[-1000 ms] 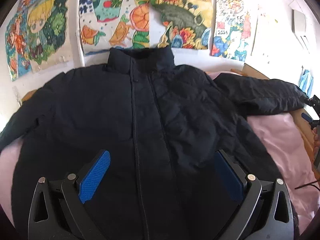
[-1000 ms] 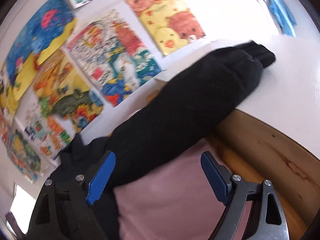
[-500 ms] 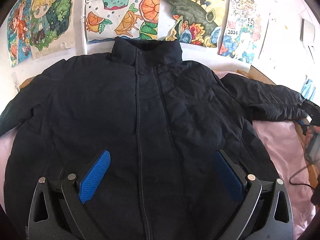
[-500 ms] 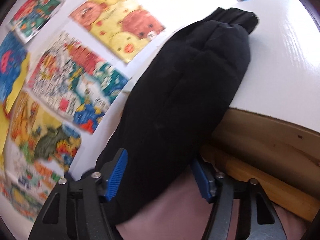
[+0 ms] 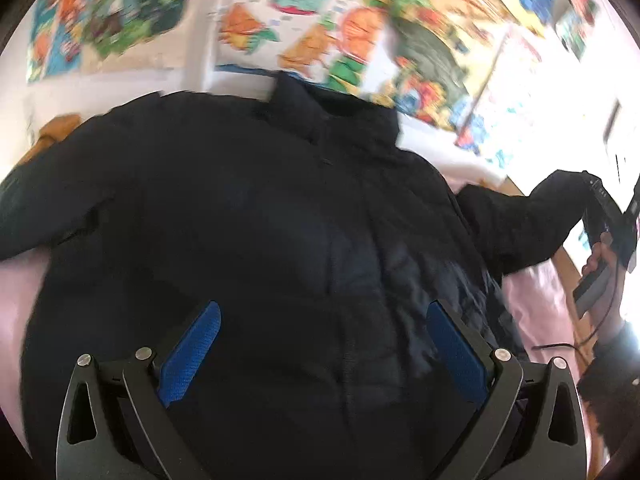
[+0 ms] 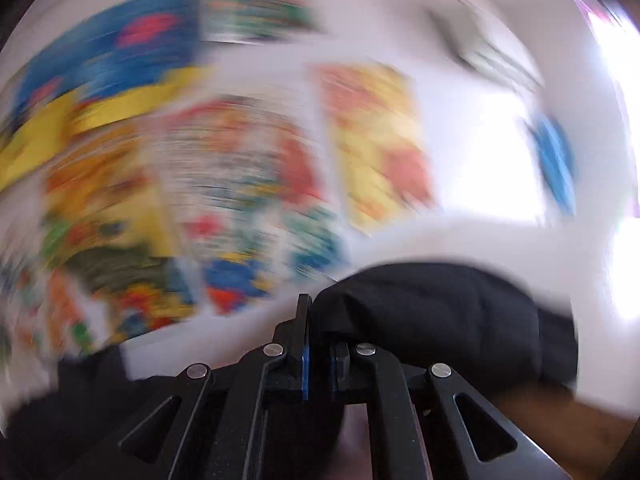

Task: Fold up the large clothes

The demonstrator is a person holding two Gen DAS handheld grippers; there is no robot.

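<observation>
My right gripper (image 6: 318,364) has just clamped onto the sleeve (image 6: 440,312), which bulges toward two o'clock. My left gripper (image 5: 320,344) gapes empty above the jacket (image 5: 260,220), spread toward twelve.

jacket (image 5: 280,240) on bedsheet (image 5: 532,292); posters (image 5: 320,20) behind; sleeve (image 5: 520,220) right
</observation>
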